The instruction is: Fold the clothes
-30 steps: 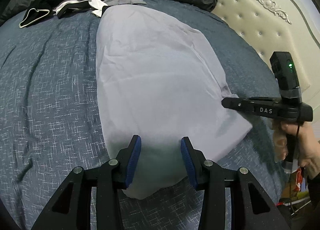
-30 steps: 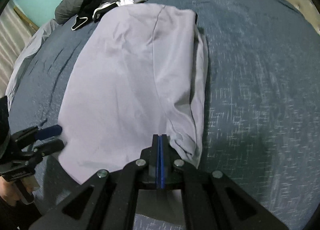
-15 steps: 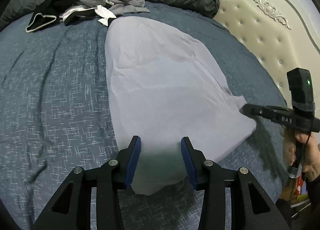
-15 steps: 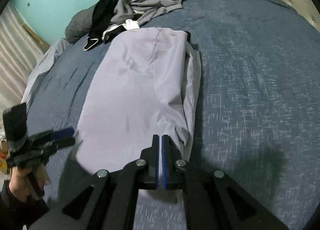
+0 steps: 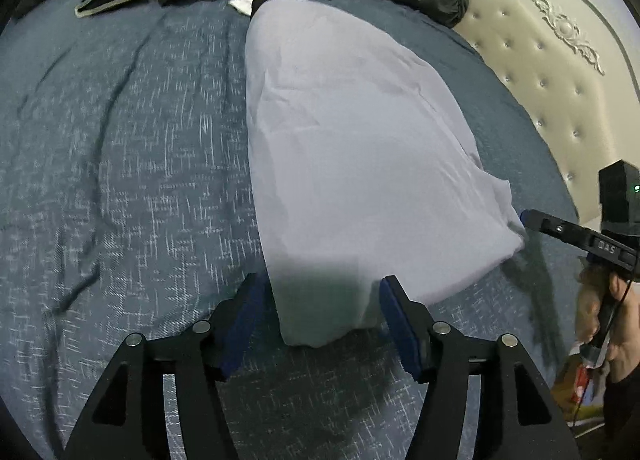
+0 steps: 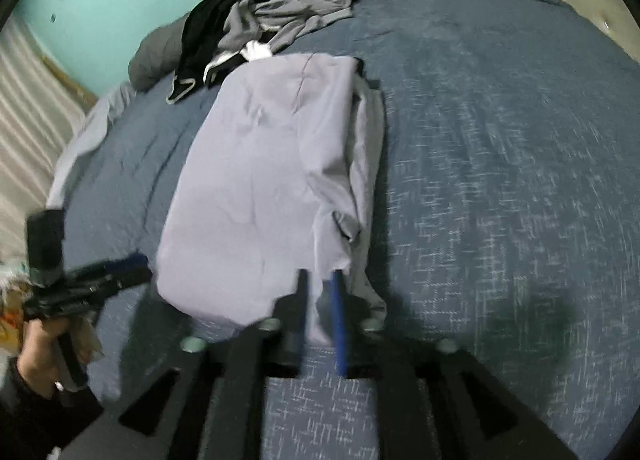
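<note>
Lettering "DAS" is read upside down on the right gripper, seen at the garment's near right corner in the left view. The garment is laid flat mid-bed, bare cover left open on both sides. The left gripper is spread wide around the near hem; only the right view shows the right one slightly parted over the fabric edge.

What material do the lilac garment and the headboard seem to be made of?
The lilac garment looks like thin, smooth woven fabric, matte: it lies flat with fine sharp creases. Cotton or synthetic, I cannot tell. The headboard looks like padded cream leather or imitation leather, slightly glossy: it has button tufting and a carved ornament.
</note>
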Available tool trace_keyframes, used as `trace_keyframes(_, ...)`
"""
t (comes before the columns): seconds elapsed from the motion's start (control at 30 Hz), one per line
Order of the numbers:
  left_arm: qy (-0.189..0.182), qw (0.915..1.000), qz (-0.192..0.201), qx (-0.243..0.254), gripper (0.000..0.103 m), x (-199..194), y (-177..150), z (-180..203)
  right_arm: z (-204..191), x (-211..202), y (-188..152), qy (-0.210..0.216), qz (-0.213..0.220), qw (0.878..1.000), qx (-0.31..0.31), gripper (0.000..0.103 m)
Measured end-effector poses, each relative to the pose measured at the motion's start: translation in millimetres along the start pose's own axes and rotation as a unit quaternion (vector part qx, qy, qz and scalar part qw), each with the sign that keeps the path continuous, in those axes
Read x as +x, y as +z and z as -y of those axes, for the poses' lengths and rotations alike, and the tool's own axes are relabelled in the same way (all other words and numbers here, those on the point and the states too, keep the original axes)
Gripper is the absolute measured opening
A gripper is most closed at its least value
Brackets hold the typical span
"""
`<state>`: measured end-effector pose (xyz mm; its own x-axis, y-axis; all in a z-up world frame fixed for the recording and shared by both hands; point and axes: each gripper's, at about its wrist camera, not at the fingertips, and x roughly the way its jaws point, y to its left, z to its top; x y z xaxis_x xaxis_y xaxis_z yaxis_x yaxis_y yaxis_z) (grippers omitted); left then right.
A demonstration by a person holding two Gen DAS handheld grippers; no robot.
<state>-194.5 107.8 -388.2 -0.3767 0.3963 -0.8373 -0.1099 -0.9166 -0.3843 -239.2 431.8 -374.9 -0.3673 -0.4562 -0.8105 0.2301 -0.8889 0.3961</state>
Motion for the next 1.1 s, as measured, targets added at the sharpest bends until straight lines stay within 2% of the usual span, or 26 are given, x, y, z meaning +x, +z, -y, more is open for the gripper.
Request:
trace_keyframes(0.03, -0.006, 1.0000, -0.003, -0.008, 0.065, 1, 0, -2, 3, -2, 1, 0.005, -0.001, 1.000, 0.010, 0.060)
trace_keyframes(0.1, -0.019, 0.9995, -0.009, -0.023, 0.065, 5, -1, -8, 8, 3, -1, 0.021, -0.021, 0.999, 0.032, 0.062)
trace_keyframes(0.2, -0.036, 0.9982, -0.018, -0.044, 0.066, 13, -2, -14, 10, 17, -3, 0.025, -0.053, 0.997, 0.054, 0.062)
trace_keyframes(0.33, -0.050, 0.9967, -0.024, -0.058, 0.067, 26, -3, -19, 10, 27, -5, 0.034, -0.069, 0.994, 0.073, 0.064)
trace_keyframes(0.43, -0.053, 0.9967, -0.023, -0.058, 0.067, 31, -3, -18, 6, 35, -1, 0.020, -0.078, 0.995, 0.061, 0.064)
trace_keyframes(0.6, -0.056, 0.9965, -0.019, -0.059, 0.067, 40, -3, -16, 4, 47, 3, 0.021, -0.087, 0.994, 0.059, 0.066)
trace_keyframes(0.77, -0.053, 0.9973, -0.015, -0.049, 0.066, 44, -2, -12, -12, 51, 5, 0.004, -0.087, 0.996, 0.027, 0.066)
trace_keyframes(1.0, -0.053, 0.9976, -0.016, -0.041, 0.064, 50, 5, -9, -17, 57, 8, 0.006, -0.082, 0.996, 0.022, 0.061)
trace_keyframes(1.1, -0.045, 0.9985, -0.014, -0.030, 0.064, 50, 7, -4, -20, 59, 8, 0.006, -0.083, 0.996, 0.020, 0.053)
